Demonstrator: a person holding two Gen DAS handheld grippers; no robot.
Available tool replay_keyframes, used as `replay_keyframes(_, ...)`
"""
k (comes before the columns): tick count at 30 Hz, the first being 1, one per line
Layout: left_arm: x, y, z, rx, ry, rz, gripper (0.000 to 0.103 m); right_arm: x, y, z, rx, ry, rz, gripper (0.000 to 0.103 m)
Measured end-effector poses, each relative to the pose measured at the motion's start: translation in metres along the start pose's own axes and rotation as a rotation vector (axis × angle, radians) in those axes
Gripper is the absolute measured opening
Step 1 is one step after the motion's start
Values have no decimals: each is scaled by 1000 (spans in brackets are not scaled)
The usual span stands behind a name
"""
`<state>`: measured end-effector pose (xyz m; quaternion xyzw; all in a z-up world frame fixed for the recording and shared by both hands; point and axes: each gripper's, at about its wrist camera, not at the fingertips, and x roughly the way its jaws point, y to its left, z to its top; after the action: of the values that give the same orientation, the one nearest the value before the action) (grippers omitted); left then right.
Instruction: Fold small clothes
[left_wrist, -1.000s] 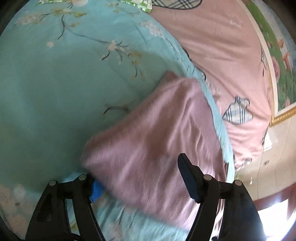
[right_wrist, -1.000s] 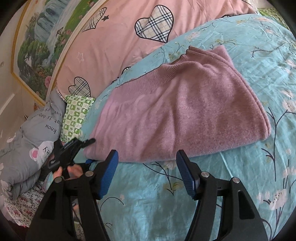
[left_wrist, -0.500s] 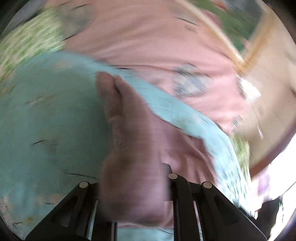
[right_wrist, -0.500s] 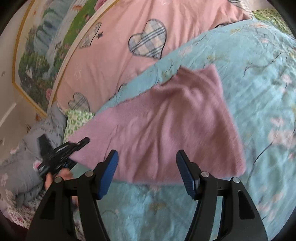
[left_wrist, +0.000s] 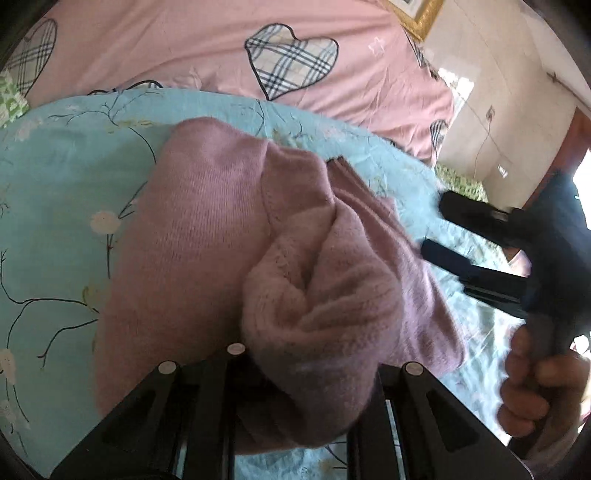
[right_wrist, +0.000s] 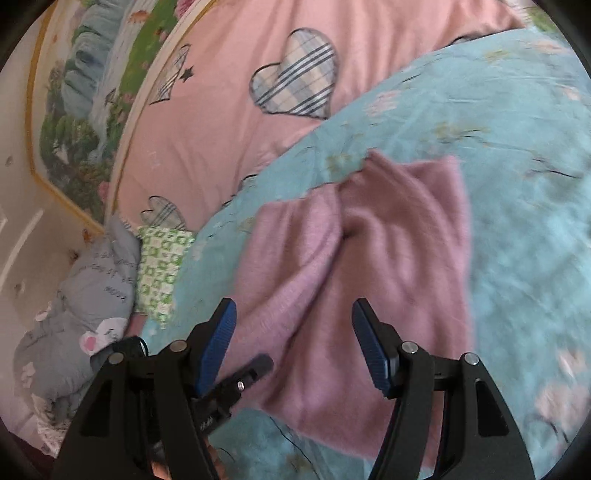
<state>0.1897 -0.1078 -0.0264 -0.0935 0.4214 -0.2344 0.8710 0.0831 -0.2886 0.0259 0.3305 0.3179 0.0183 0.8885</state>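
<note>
Your left claw (left_wrist: 306, 373) sits at the bottom centre of the left wrist view, clamped on a bunched fold of the pink knit garment (left_wrist: 207, 236); its fingers closed onto that cloth within the last second, and the wad now hides the pads. From the grip the garment runs up the middle of the frame and lies on the teal floral bedspread (left_wrist: 55, 206), one layer doubled over with a stitched hem showing near frame centre. At the right edge of the same view, your right hand (left_wrist: 535, 384) holds the other tool, its dark fingers reaching in just above the garment's right side; contact there cannot be judged through the blur. In the right wrist view your right claw (right_wrist: 295, 341) stands at lower centre with its blue pads (right_wrist: 218, 347) well apart and nothing between them, above the garment's near edge. The garment (right_wrist: 388, 266) fills the middle of that frame, creased down its centre, lying on the bedspread (right_wrist: 517, 129). Beyond it, in the upper centre, is a pink quilt with plaid hearts (right_wrist: 229, 122). At the left edge lie a grey pillow (right_wrist: 85, 306) and a green patterned cloth (right_wrist: 159, 269), with a framed landscape picture (right_wrist: 92, 110) at the upper left.
</note>
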Motion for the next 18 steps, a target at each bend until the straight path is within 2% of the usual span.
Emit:
replay_keyframes(4, -7, 7, 6, -13, -15, -4, 14, 41, 0, 23, 19, 60, 30, 66)
replay_keyframes(8, -10, 2, 1, 21, -22, 15, 14, 91, -5, 40, 40, 147, -40, 66)
replay_keyframes(10, -14, -1, -7, 38, -19, 28, 14, 105, -7, 43, 42, 164, -40, 64)
replay_keyframes(11, -13, -4, -8, 54, -19, 37, 14, 112, -6, 43, 35, 174, -21, 50)
replay_keyframes(12, -14, -7, -9, 71, -22, 47, 14, 117, -7, 44, 36, 185, -23, 21)
replay_keyframes(13, -16, -11, -11, 90, -27, 55, 14, 119, -7, 45, 38, 193, -28, 16)
replay_keyframes(18, -32, -37, -3, 140, -78, 36, 14, 85, 10, 59, -44, 116, 17, 15)
